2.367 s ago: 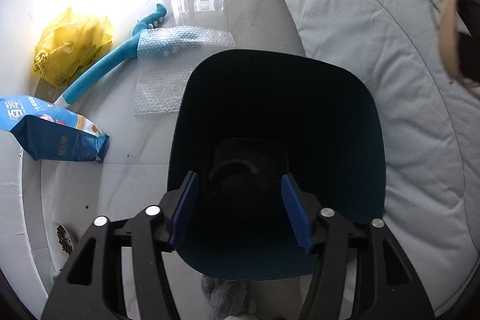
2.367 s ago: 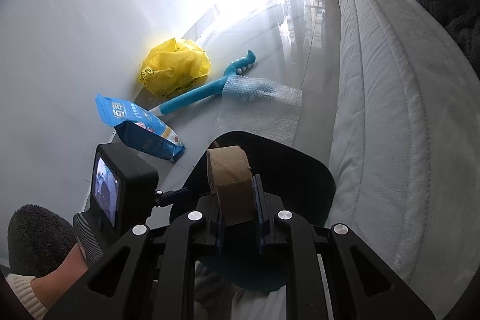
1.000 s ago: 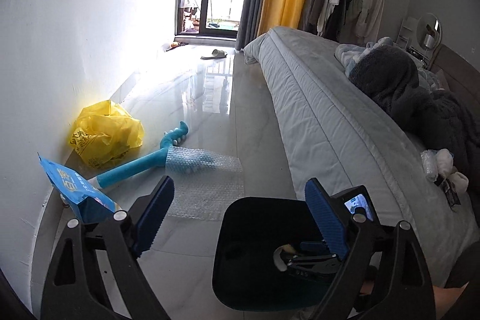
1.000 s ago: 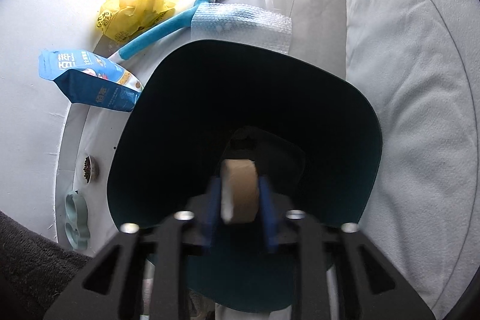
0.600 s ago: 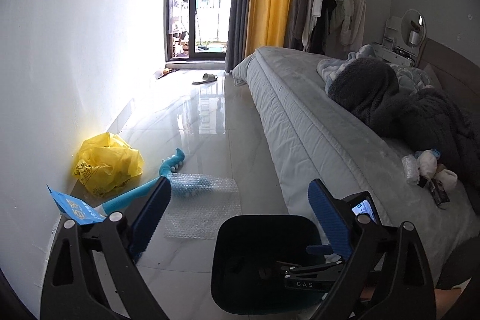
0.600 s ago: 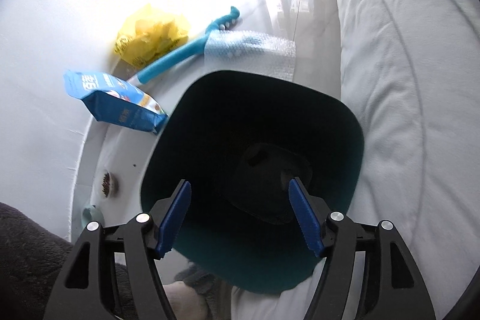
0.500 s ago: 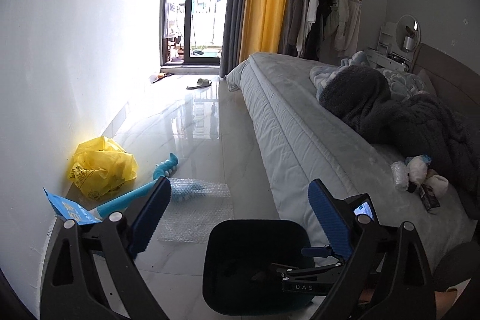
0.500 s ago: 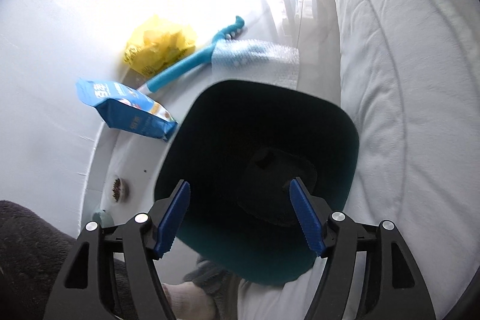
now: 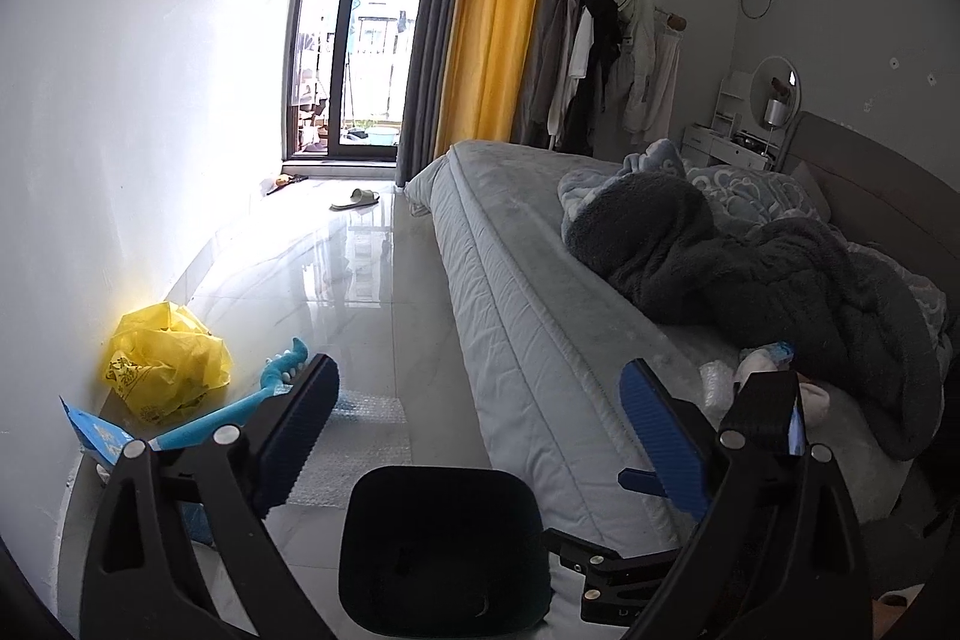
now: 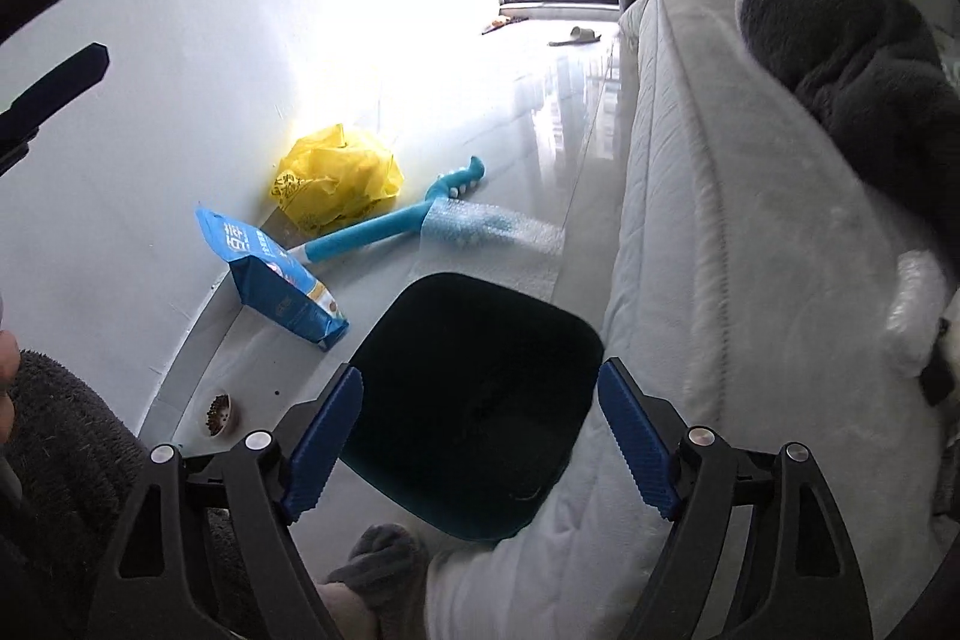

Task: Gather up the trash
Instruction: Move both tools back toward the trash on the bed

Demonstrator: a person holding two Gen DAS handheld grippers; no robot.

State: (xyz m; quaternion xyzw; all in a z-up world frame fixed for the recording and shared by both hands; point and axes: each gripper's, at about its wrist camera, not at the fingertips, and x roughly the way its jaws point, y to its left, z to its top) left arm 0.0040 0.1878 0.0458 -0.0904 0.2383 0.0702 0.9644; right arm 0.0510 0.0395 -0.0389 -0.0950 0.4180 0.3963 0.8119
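Note:
A dark teal trash bin point(image 9: 444, 550) point(image 10: 474, 400) stands on the floor beside the bed. My left gripper point(image 9: 480, 436) is open and empty, raised above the bin and facing down the room. My right gripper point(image 10: 480, 436) is open and empty, just above the bin's near rim. A sheet of bubble wrap point(image 10: 492, 238) point(image 9: 360, 436), a yellow plastic bag point(image 10: 336, 178) point(image 9: 168, 370) and a blue pouch point(image 10: 270, 280) point(image 9: 99, 430) lie on the floor. Small wrappers and bubble wrap point(image 9: 756, 376) point(image 10: 918, 310) lie on the bed.
The grey bed point(image 9: 540, 292) point(image 10: 720, 220) with a dark blanket point(image 9: 750, 268) fills the right side. A blue long-handled brush point(image 10: 384, 226) lies partly under the bubble wrap. A small pet-food bowl point(image 10: 219, 412) sits by the white wall. A slipper point(image 9: 354, 199) lies near the balcony door.
My right gripper dropped the brown tape roll into the bin, opened, then lifted and tilted up. My left gripper rose from the bin and now looks across the room.

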